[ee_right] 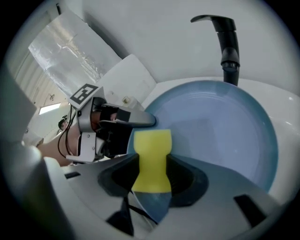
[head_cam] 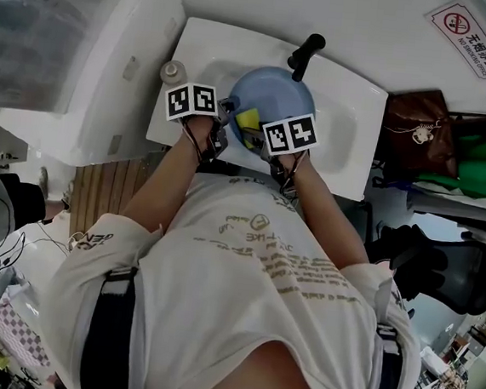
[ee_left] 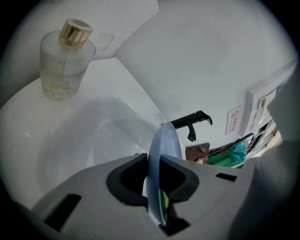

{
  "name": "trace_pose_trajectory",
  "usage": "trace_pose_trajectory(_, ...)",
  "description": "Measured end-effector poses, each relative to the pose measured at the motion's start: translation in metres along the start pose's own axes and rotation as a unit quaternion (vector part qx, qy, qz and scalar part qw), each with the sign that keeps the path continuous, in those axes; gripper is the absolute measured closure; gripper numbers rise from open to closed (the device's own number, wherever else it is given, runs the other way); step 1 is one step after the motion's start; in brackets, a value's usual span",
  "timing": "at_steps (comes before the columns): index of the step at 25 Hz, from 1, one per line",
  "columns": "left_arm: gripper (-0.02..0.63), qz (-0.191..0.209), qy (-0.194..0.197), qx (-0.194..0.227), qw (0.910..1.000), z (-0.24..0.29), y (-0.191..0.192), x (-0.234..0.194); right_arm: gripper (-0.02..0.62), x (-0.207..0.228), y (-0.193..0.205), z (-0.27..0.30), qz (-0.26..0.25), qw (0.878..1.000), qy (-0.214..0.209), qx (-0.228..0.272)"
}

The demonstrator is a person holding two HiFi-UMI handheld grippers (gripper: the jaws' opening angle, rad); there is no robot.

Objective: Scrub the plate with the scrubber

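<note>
left gripper [ee_left: 153, 176]: jaws pinch the blue plate [ee_left: 165, 140] by its rim, on edge over the sink [ee_left: 93, 136]. right gripper [ee_right: 151, 183]: jaws clamp the yellow scrubber [ee_right: 151, 150], tip at the plate's face. scrubbing judged in progress; no suds visible, completion unconfirmed.

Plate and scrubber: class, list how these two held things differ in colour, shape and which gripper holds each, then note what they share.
Colour: the plate is pale blue; the scrubber is yellow.
Shape: the plate is a wide round disc; the scrubber is a small block, pinched at its waist.
Grip: the left gripper clamps the plate's rim; the right gripper squeezes the scrubber.
Shared: both are held over the white sink.
</note>
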State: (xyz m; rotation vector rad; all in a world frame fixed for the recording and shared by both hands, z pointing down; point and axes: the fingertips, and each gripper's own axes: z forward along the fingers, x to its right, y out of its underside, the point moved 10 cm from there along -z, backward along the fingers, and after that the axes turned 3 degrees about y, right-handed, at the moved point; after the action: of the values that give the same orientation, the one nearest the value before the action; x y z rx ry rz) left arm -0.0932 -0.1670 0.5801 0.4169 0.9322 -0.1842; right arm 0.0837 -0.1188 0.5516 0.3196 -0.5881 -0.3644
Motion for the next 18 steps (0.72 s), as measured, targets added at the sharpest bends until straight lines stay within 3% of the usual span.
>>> trace_pose_trajectory(4, 0.549, -0.020, 0.009, 0.002, 0.9998, 0.001, 0.003, -0.002, 0.408, -0.013, -0.005, 0.004, 0.011, 1.000, -0.010, 0.017)
trace_pose_trajectory(7, 0.549, -0.026, 0.013, 0.005, 0.9996, -0.001, 0.002, -0.004, 0.408, -0.019, -0.008, 0.006, -0.020, 1.000, -0.006, 0.013)
trace_pose_trajectory(12, 0.549, -0.031, 0.011, 0.010, 0.9994, -0.004, 0.001, -0.006, 0.408, -0.013, -0.005, -0.001, -0.112, 0.992, 0.049, -0.032)
trace_pose_trajectory(15, 0.549, -0.034, 0.007, 0.015, 0.9993, -0.006, 0.000, -0.008, 0.408, 0.001, 0.000, -0.008, -0.127, 0.987, 0.084, -0.053)
trace_pose_trajectory(18, 0.549, -0.034, 0.006, 0.015, 0.9993, -0.009, 0.000, -0.007, 0.408, 0.013, 0.007, -0.017, -0.134, 0.985, 0.092, -0.062)
